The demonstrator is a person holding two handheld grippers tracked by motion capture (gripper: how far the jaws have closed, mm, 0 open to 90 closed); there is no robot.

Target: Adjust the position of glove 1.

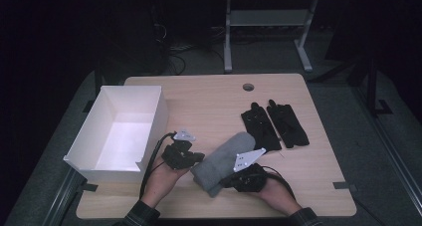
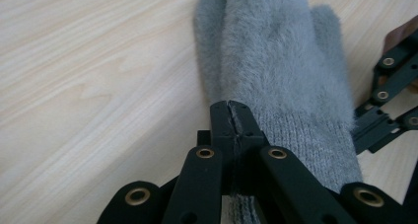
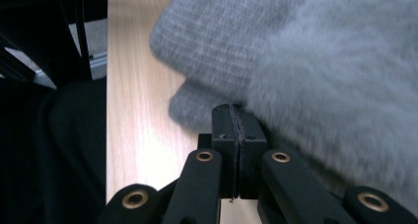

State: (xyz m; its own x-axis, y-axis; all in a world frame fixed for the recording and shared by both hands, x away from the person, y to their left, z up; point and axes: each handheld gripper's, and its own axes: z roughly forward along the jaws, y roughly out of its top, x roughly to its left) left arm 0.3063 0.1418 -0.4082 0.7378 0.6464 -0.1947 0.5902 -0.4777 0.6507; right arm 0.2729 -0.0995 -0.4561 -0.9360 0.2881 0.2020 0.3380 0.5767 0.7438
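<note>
High view: left gripper (image 1: 195,158), right gripper (image 1: 230,182) clamped on grey mitten (image 1: 224,156).

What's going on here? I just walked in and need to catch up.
A person works at a wooden table with a tool in each hand. The left tool and right tool are both shut at the cuff end of a grey mitten. A white box stands open on the left; two black gloves lie to the right.
</note>
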